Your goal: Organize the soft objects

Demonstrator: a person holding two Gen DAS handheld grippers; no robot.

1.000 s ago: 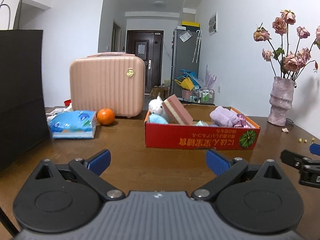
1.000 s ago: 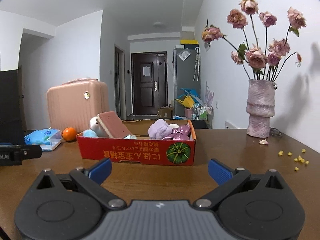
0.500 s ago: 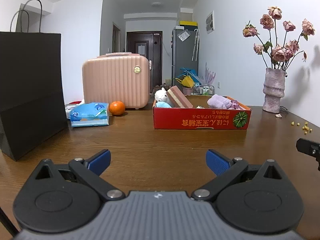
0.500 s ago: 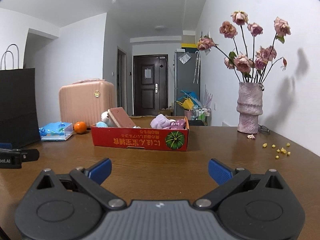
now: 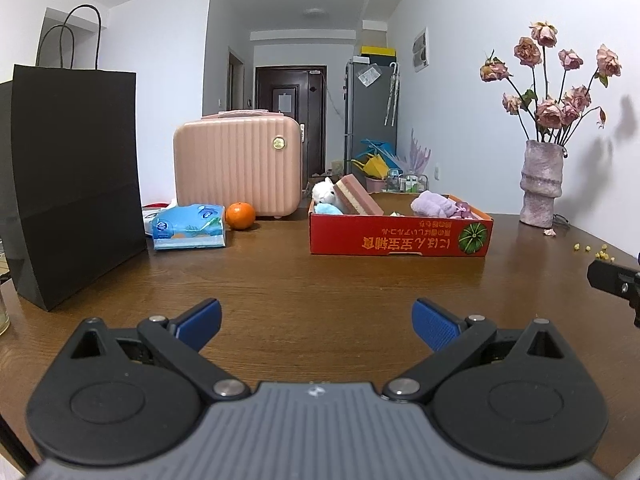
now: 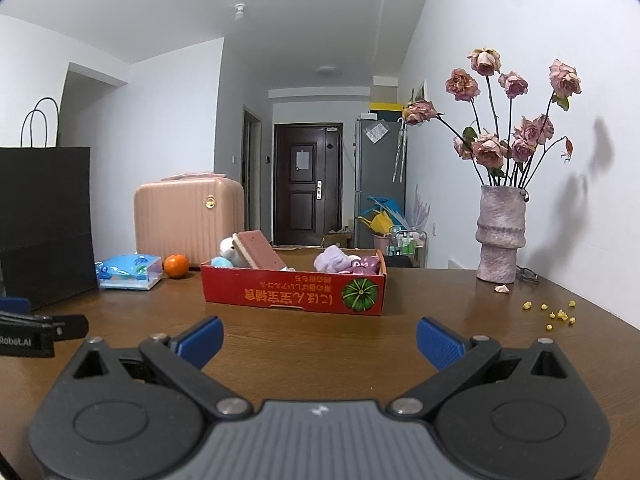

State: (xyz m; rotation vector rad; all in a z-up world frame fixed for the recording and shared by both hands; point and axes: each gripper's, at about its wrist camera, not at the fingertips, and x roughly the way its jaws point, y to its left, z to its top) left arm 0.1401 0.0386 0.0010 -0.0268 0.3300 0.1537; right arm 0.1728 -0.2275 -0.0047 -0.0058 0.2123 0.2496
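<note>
Red cardboard box (image 5: 400, 236), mid-desk: white plush (image 5: 325, 194), pink sponge block (image 5: 357, 200), purple soft items (image 5: 434, 205). Left gripper (image 5: 316, 322) and right gripper (image 6: 319, 336): both spread, empty.

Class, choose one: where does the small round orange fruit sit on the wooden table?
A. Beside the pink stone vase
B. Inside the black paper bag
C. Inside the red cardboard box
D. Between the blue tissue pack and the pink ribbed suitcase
D: the small round orange fruit rests on the table between the blue tissue pack and the pink ribbed suitcase, outside the red cardboard box.
</note>
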